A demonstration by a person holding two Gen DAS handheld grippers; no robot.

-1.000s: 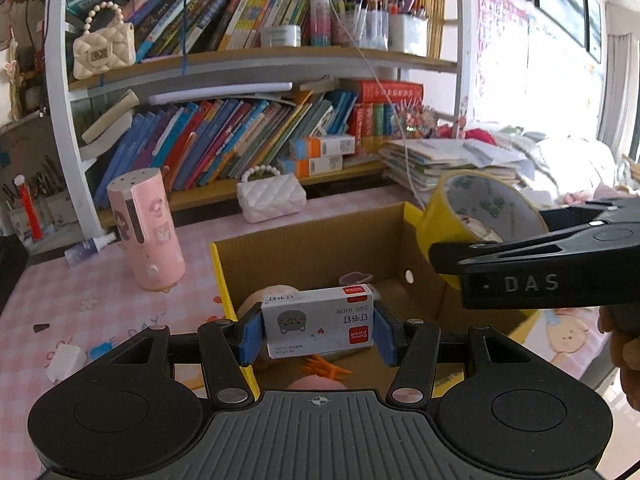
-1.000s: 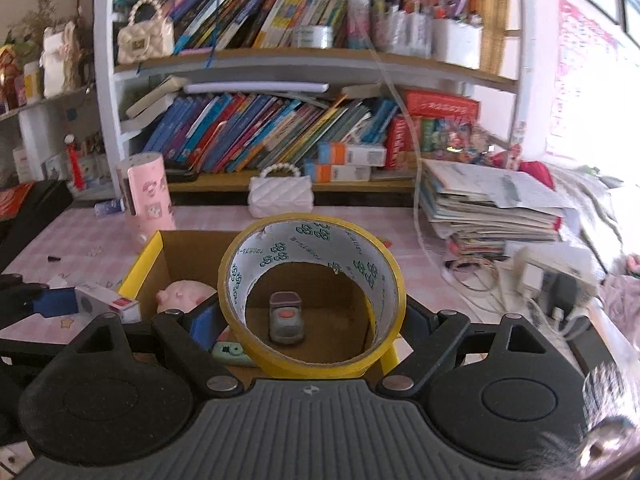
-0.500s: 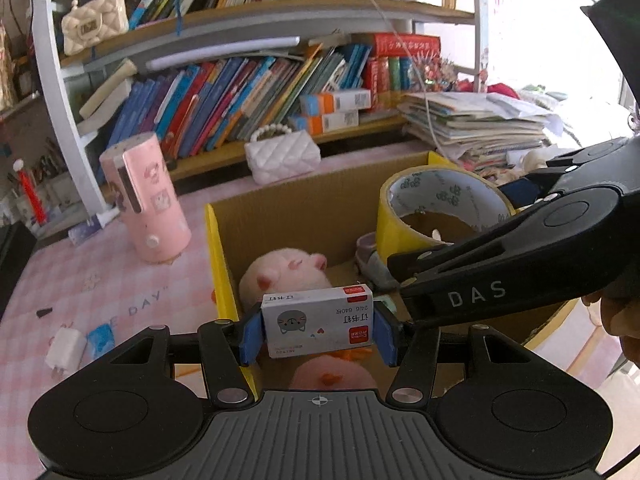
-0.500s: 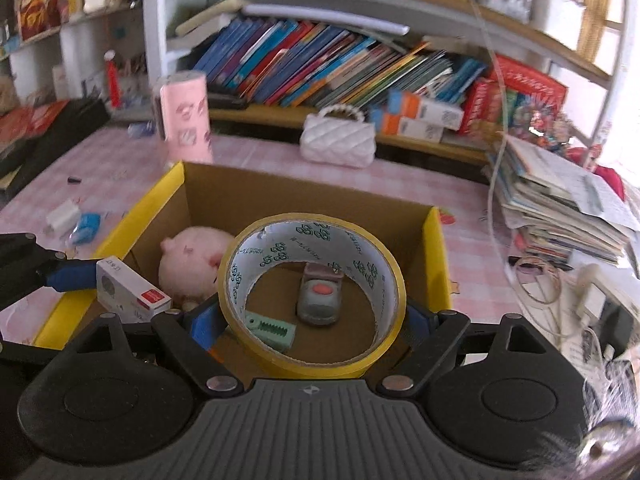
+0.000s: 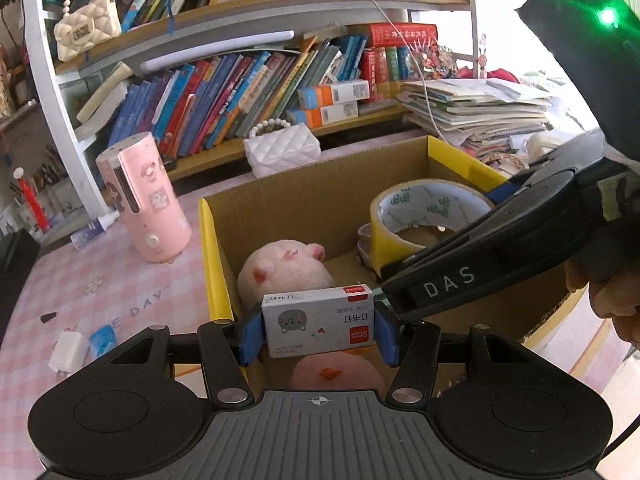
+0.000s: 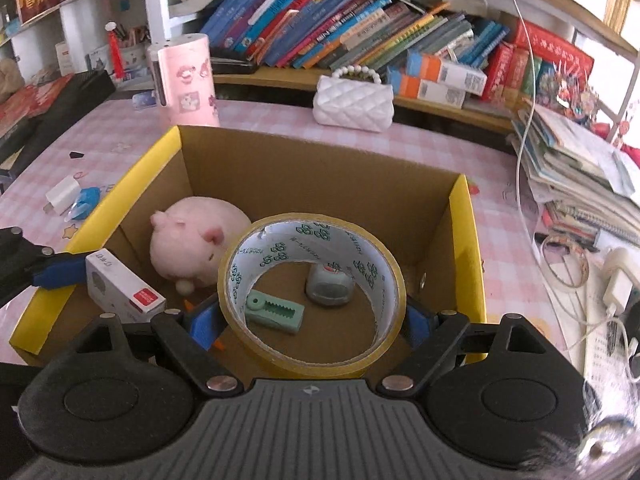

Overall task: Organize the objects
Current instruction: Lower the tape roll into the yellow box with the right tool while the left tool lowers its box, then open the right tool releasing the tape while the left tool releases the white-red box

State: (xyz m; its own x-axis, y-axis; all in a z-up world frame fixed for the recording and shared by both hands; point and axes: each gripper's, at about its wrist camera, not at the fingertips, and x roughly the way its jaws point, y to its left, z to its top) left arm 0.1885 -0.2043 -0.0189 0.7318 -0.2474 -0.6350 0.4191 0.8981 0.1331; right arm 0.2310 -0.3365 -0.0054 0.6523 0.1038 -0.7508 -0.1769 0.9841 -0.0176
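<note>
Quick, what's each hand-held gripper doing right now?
Left hand-held gripper: jaws opening, small staple box between them.
Right hand-held gripper: holding the yellow tape roll.

A white bookshelf (image 5: 48, 92) stands along the far edge of the table (image 6: 420, 148), which wears a pink checked cloth. Leaning books (image 6: 320, 24) fill the bookshelf's lower board, with orange-and-white cartons (image 6: 440, 78) at their right end. A cream quilted purse (image 5: 86, 28) sits on the board above. Just in front of the bookshelf, on the table, stand a white quilted purse (image 6: 354, 102) and a pink cylinder with cartoon stickers (image 6: 186, 82). Right of the bookshelf lies a stack of papers (image 6: 580, 176). A white charger plug (image 5: 68, 354) lies well out from the bookshelf.
</note>
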